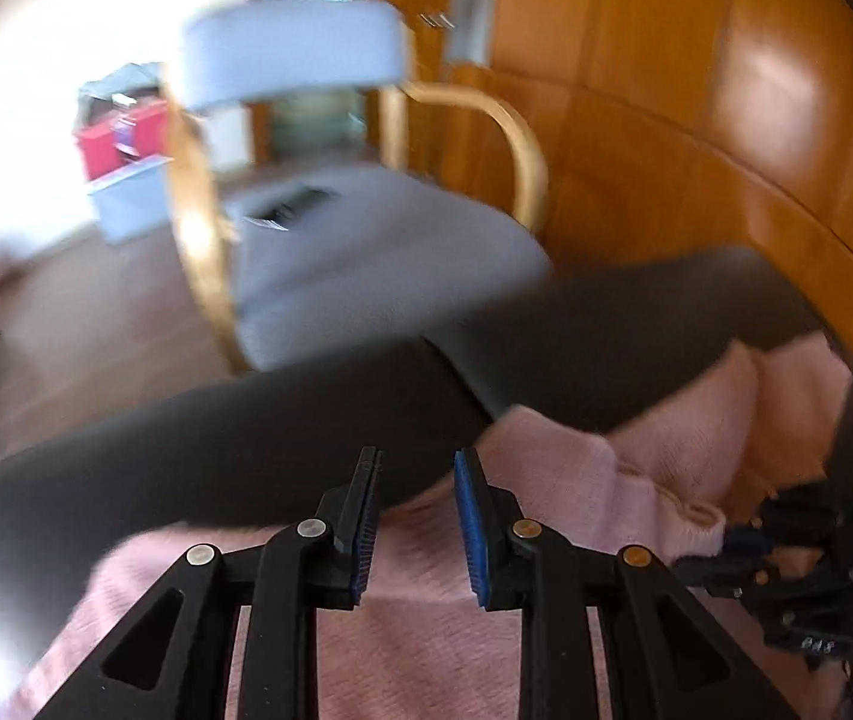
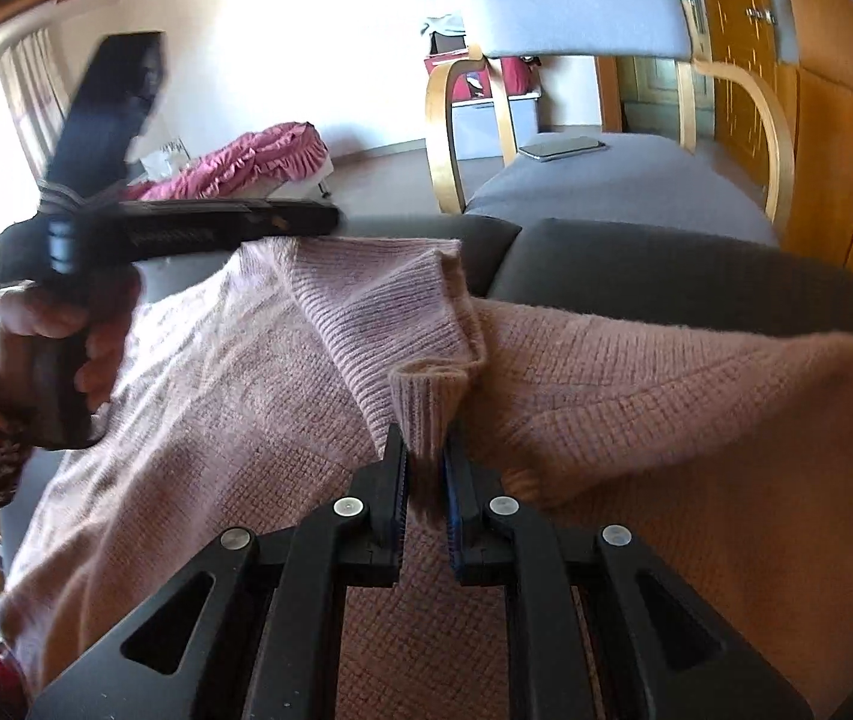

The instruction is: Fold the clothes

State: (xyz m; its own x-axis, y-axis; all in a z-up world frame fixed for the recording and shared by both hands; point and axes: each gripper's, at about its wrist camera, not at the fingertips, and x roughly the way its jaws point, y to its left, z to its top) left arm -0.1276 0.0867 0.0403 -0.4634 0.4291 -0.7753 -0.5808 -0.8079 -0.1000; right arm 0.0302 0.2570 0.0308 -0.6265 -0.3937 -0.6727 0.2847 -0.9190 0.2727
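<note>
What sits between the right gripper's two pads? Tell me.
A ribbed cuff of the pink sweater, pinched in the right gripper; the right wrist view shows it.

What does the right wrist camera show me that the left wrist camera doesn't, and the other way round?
Only the right wrist view: the right gripper shut on the sweater's ribbed cuff, the person's left hand gripping the other tool, a phone lying on the chair seat, and red ruffled fabric on the floor.

Only the left wrist view: the left gripper with jaws apart and nothing between them, above the sweater.

Both: the pink sweater spread on the dark grey cushion, the grey chair with bent wooden arms, and the wooden cabinets.
</note>
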